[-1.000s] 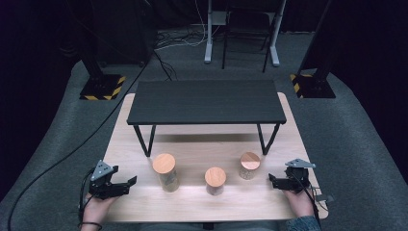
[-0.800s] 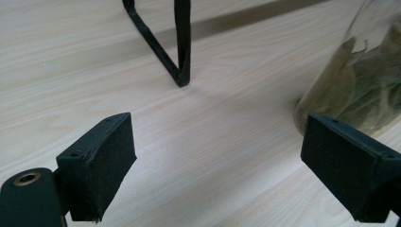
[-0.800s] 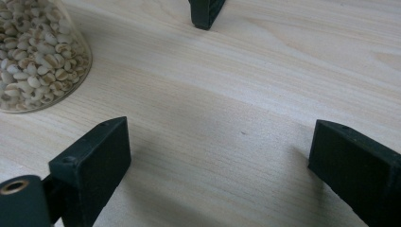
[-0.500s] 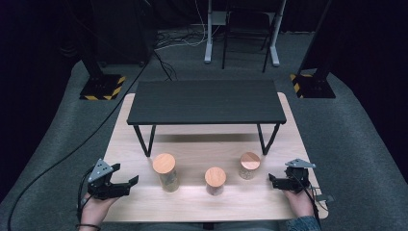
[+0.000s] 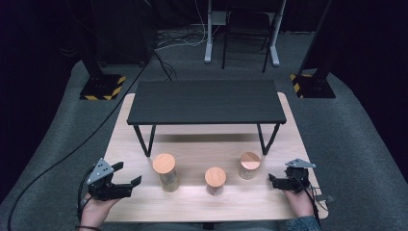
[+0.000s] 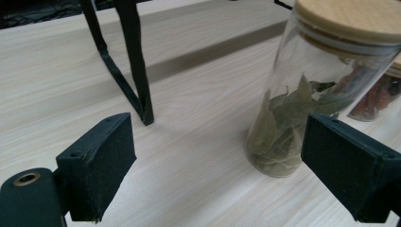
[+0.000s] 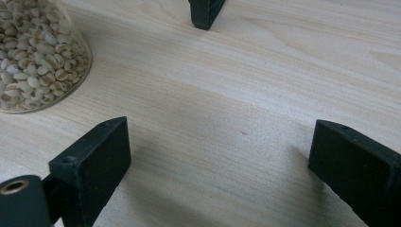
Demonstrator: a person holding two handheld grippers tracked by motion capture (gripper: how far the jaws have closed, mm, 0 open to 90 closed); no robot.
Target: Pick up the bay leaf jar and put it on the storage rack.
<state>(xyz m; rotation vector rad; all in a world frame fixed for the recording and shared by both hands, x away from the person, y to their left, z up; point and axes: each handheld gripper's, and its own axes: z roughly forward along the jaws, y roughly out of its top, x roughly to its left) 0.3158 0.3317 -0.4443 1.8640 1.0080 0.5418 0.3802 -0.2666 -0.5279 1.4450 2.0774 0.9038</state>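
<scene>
Pale wood forms the tabletop (image 5: 192, 202) in the high view. A black low shelf (image 5: 207, 102) stands on its far half, and three wood-lidded jars form a row in front of it: the bay-leaf jar (image 5: 165, 172) at left, the middle jar (image 5: 215, 180), and the grain jar (image 5: 249, 166) at right. The left claw (image 5: 130, 185) is held over the tabletop's near left corner, jaws apart and empty, pointing at the bay-leaf jar with a bare strip between them. The right claw (image 5: 273, 182) sits near the right edge, jaws apart and empty, just beside the grain jar. Open board lies between jars and near edge.

In the left gripper view, the left claw (image 6: 215, 165) stands wide open; the bay-leaf jar (image 6: 302, 104) is near the right-hand jaw, not touching. A shelf leg (image 6: 135, 66) stands ahead at left, with clear board between.

In the right gripper view, the right claw (image 7: 222, 165) is open over bare board; the grain jar (image 7: 38, 56) is at upper left, apart from the jaws.

Compared with one second ago, the left claw has risen slightly and shifted toward the bay-leaf jar; the right claw and all jars are unchanged.
</scene>
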